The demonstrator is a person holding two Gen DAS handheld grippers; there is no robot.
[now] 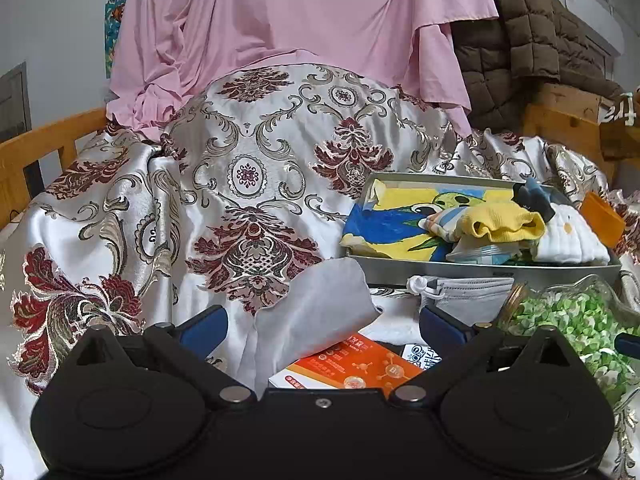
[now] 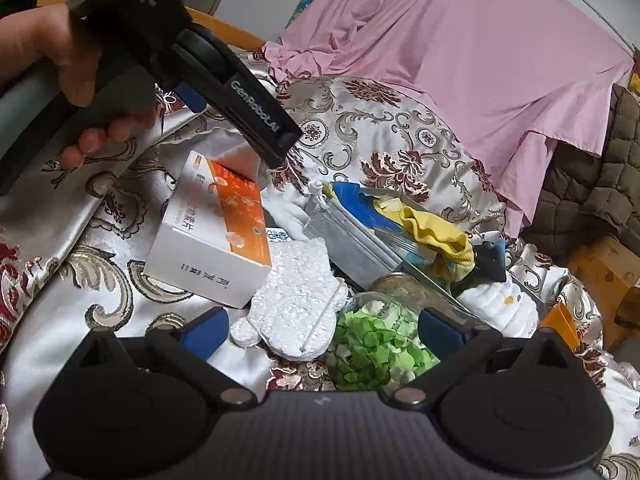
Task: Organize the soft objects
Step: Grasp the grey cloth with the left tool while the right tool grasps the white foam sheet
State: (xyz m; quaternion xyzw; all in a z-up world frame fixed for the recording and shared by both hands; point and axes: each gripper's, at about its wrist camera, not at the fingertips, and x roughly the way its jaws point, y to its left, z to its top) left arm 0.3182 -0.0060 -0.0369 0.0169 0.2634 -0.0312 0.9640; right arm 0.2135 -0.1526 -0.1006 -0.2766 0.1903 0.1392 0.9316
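Left gripper (image 1: 322, 322): jaws spread wide, nothing between them; its blue fingertips (image 1: 206, 326) sit to either side of a pale grey cloth (image 1: 316, 312) that lies loosely crumpled in front of them, and contact cannot be told.
Right gripper (image 2: 322, 330): jaws spread wide, gripping nothing; a white knitted mitten (image 2: 298, 304) and a glass jar (image 2: 384, 332) lie in the gap ahead.
Landmark: metal tray (image 1: 480, 271), resting on the patterned satin spread (image 1: 256, 184).
Inside the tray: a yellow-and-blue printed cloth (image 1: 384, 220) across its left part, a yellow sock (image 1: 506, 220) bunched on top near the middle, a white padded piece with a small orange mark (image 1: 568, 240) at its right end, and a dark blue-grey scrap (image 1: 534, 196) at the back edge. Other small items under the sock are too jumbled to name.
Just in front of the tray: a grey face mask (image 1: 468, 294) with white ear loops, leaning on the tray's front wall.
Front right of the tray: the glass jar, lying on its side, filled with green and white paper bits.
Front left of the tray: an orange-and-white carton (image 1: 352, 368), partly under the grey cloth.
Behind the tray: a pink sheet (image 1: 280, 32) draped over a mound, and a brown quilted jacket (image 1: 520, 40) to its right.
Right of the tray: an orange flat piece (image 1: 604, 216), touching the tray's far corner.
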